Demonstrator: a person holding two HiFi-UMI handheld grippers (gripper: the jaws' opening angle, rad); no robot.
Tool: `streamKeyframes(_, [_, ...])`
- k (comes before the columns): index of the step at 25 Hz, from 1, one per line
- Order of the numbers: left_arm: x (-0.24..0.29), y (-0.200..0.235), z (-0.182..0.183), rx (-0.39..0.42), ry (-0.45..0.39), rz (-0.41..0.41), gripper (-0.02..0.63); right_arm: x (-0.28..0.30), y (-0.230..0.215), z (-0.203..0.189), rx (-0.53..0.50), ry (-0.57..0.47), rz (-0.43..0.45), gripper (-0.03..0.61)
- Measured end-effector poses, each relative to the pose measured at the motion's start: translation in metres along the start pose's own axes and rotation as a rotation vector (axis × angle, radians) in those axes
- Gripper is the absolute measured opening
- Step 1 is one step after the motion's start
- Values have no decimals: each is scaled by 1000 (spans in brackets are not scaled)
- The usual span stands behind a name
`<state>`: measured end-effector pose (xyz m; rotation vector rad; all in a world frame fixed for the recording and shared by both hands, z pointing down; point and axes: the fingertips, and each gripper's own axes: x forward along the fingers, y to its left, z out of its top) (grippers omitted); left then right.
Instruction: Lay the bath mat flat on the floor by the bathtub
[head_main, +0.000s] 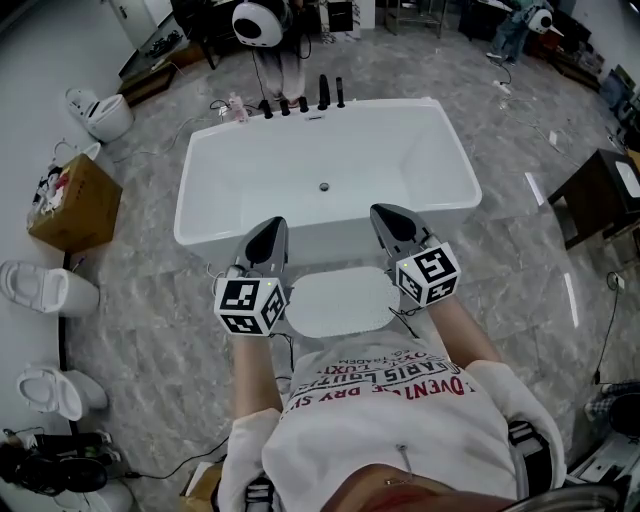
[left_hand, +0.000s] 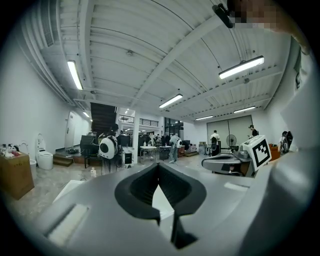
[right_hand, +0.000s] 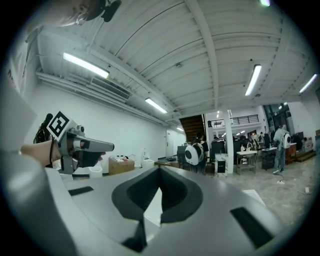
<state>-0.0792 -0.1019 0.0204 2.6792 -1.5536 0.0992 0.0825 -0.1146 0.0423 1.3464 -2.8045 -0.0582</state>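
Observation:
The pale oval bath mat (head_main: 340, 300) lies flat on the grey floor just in front of the white bathtub (head_main: 200, 215). Both grippers are raised above it and point toward the tub. My left gripper (head_main: 270, 228) hovers over the mat's left end, shut and empty. Over the right end is my right gripper (head_main: 385, 212), also shut with nothing in it. In the left gripper view the jaws (left_hand: 159, 167) meet at a point, and the right gripper (left_hand: 225, 162) shows beside them. In the right gripper view the jaws (right_hand: 159, 170) are likewise together, with the left gripper (right_hand: 80, 147) at the left.
Black tap fittings (head_main: 305, 100) stand on the tub's far rim. At the left are a cardboard box (head_main: 75, 205) and toilets (head_main: 100, 113), (head_main: 45, 288), (head_main: 55, 392). A dark table (head_main: 600, 195) stands at the right. People and work tables are in the background.

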Motion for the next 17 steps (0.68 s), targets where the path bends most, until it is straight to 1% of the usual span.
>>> streamKeyframes(4, [2, -6, 1, -23, 0, 1, 12, -9, -4, -6, 7, 1, -4, 8])
streamKeyframes(9, [-1, -7, -1, -45, 7, 2, 12, -14, -2, -10, -12, 19, -10, 8])
streamKeyframes(13, [5, -11, 1, -49, 7, -7, 12, -11, -7, -7, -14, 21, -5, 8])
streamKeyframes(17, [9, -11, -2, -55, 9, -4, 12, -8, -7, -12, -12, 35, -5, 8])
